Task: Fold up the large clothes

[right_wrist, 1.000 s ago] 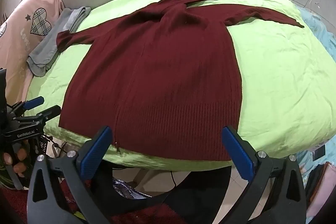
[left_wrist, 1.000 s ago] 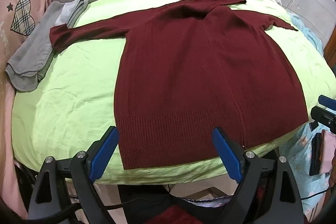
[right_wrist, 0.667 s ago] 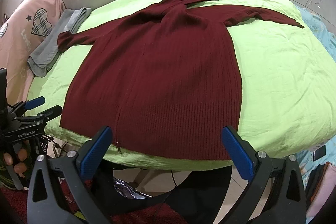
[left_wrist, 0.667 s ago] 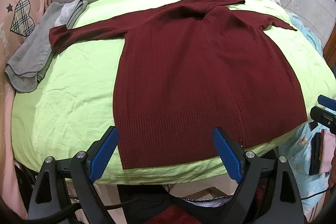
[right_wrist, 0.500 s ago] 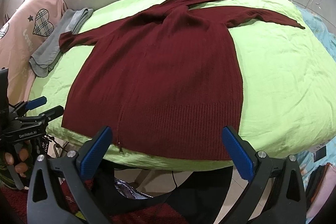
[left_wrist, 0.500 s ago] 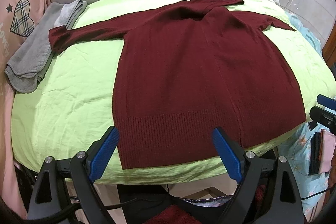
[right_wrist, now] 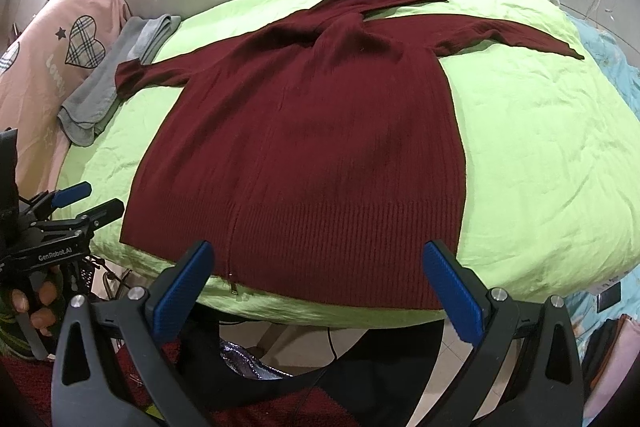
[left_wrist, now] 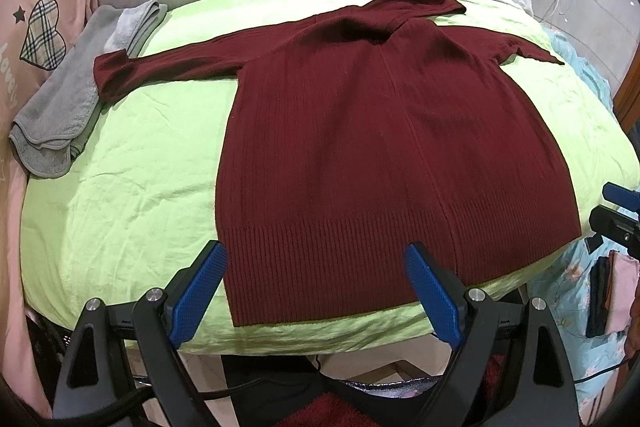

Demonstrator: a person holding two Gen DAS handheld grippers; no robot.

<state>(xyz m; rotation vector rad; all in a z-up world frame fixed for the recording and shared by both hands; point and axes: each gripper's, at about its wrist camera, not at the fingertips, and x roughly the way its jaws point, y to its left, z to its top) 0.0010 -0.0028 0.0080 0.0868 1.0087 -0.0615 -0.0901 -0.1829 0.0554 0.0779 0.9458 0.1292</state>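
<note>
Covering most of the frame is a lime green sheet [left_wrist: 120, 179], and a maroon knit sweater [left_wrist: 380, 155] lies flat across it, sleeves out, hem at the near edge. Folded grey cloth [left_wrist: 68, 107] sits by the left cuff. Left gripper [left_wrist: 316, 291] and right gripper [right_wrist: 320, 287] both hover spread wide, holding nothing.

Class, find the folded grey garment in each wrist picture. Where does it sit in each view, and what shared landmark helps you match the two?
Left wrist: the grey garment lies at the far left, under the cuff of the maroon sweater.
Right wrist: the grey garment lies upper left, smaller, at the same cuff.
Shared landmark: the plaid heart on the pink bedding, just left of the garment.
</note>
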